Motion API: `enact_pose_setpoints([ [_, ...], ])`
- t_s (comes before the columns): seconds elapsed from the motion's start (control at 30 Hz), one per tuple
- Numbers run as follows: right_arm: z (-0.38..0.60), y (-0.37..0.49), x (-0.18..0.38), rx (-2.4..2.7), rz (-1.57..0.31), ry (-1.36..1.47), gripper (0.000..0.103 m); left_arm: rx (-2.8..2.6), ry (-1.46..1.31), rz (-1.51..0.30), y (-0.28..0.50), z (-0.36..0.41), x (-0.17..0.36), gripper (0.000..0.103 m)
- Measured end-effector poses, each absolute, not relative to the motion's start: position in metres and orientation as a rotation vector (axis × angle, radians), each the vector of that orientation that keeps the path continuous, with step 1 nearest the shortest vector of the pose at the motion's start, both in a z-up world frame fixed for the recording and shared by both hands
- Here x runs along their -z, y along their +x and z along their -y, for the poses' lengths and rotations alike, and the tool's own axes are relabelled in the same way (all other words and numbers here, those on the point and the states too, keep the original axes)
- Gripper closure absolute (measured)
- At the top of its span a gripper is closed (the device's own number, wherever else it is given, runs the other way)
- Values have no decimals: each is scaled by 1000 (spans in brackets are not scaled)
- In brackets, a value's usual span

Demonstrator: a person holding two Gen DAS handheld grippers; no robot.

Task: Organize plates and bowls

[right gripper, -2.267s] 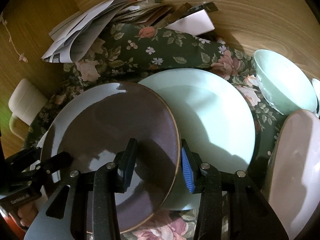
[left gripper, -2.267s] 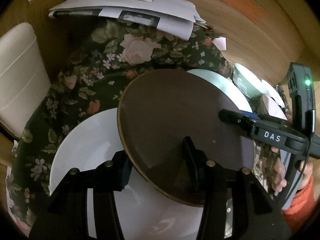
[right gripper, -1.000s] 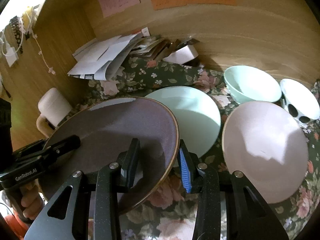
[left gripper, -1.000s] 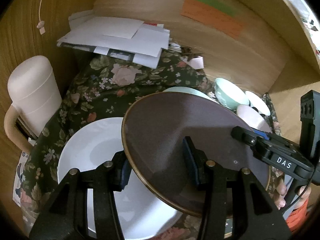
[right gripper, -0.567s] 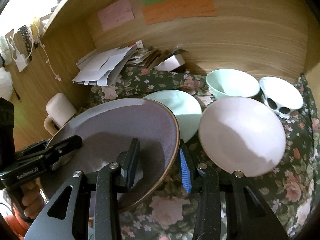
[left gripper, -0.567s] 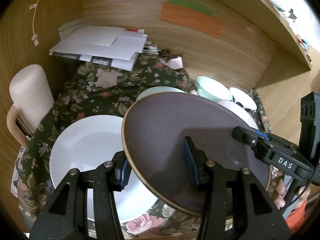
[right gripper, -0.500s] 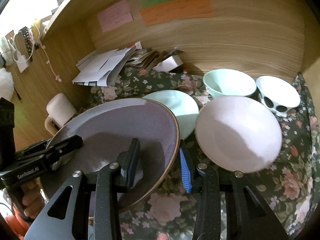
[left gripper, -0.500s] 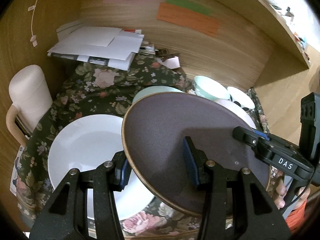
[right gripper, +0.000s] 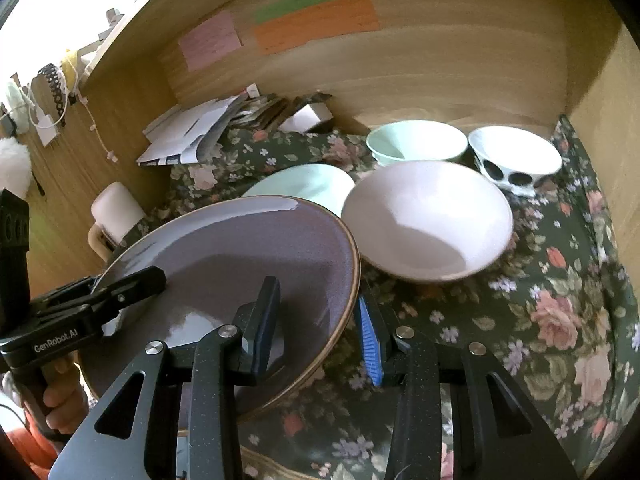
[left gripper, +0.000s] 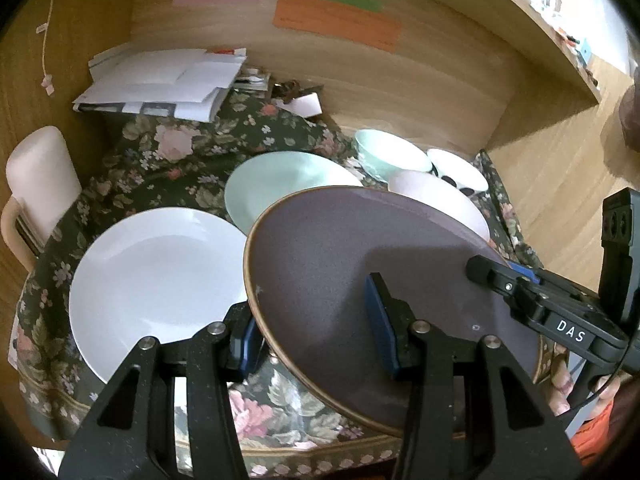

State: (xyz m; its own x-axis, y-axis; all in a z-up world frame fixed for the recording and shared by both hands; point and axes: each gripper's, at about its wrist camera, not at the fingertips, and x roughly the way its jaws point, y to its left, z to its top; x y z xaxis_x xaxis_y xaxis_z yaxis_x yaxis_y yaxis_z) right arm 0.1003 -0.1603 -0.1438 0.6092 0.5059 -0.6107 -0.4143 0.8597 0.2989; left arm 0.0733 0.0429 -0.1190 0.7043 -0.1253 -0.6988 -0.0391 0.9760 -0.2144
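A purple-brown plate with a tan rim (left gripper: 360, 264) (right gripper: 240, 256) is held up in the air above the floral cloth. My left gripper (left gripper: 316, 320) is shut on its left rim, and my right gripper (right gripper: 320, 320) is shut on its right rim. Below lie a white plate (left gripper: 156, 276), a mint plate (left gripper: 280, 184) (right gripper: 304, 188), a pink bowl (right gripper: 428, 216) (left gripper: 436, 196), a mint bowl (right gripper: 416, 144) (left gripper: 388, 156) and a white spotted bowl (right gripper: 516, 160) (left gripper: 456, 168).
The dishes rest on a dark floral cloth (right gripper: 540, 320) inside a wooden alcove. A pile of papers (left gripper: 168, 80) lies at the back left. A cream mug (left gripper: 40, 176) stands at the left wall. Coloured notes (right gripper: 316, 24) stick to the back wall.
Both grippers have lifted the purple-brown plate up and back from the cloth. The white plate, mint plate and bowls have come into fuller view below it.
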Motion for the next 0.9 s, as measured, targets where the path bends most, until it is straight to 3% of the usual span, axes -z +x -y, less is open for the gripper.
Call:
enact_pose_setpoints([
  [0.9,197,101,203,-477,-880,217,69,92,-217,-930,89,-10,176,56],
])
